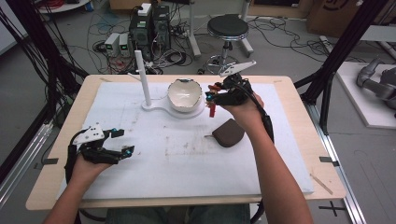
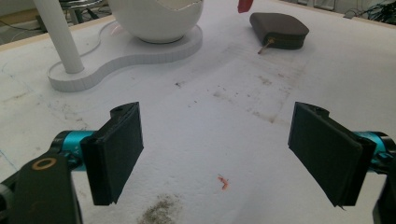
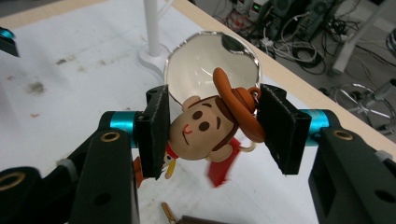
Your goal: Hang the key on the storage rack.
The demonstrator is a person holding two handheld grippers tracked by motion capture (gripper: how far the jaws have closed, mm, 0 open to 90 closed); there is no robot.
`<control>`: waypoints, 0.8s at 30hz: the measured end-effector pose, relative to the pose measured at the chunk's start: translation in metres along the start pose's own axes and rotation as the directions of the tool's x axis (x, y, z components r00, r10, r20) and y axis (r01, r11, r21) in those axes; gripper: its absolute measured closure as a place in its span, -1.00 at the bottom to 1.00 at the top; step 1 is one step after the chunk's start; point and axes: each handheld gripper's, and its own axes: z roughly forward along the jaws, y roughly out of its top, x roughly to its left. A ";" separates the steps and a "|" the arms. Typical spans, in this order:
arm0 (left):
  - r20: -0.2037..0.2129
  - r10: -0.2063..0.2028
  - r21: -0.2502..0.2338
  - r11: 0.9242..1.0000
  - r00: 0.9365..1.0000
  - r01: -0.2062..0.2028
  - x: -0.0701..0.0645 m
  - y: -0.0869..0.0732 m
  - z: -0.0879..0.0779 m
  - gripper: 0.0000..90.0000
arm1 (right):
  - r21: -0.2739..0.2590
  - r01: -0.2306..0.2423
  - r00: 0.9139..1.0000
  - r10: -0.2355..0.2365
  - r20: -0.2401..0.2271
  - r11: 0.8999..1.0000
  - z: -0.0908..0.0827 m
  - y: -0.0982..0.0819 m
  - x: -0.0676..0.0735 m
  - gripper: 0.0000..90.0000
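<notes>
The right tool [image 3: 212, 128] is squeezing a little cowboy toy [image 3: 212, 123] by its head w/ both pads, up in the air just beside the white egg-shaped bowl [image 1: 185, 94] at the far side of the worktop [image 1: 289, 140]. A brown pouch [image 1: 228, 132] lies on the worktop near the right hand. The left tool [image 2: 215, 149] hangs low over the near left part, jaws wide & nothing in them.
</notes>
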 end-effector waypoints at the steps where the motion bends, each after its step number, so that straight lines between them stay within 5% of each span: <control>1: 0.002 0.001 0.001 1.000 1.000 -0.001 0.000 0.000 0.000 -0.60 | -0.008 0.006 1.000 -0.006 -0.012 1.000 0.000 0.002 0.001 0.04; 11: -0.001 -0.002 0.000 1.000 1.000 0.002 0.001 0.000 -0.001 -0.60 | -0.058 0.035 0.992 -0.042 -0.116 0.998 -0.001 0.014 0.003 0.04; 24: 0.002 -0.006 0.001 1.000 1.000 0.006 0.001 -0.001 -0.001 -0.60 | -0.151 0.068 0.957 -0.107 -0.270 0.986 0.002 0.031 -0.004 0.04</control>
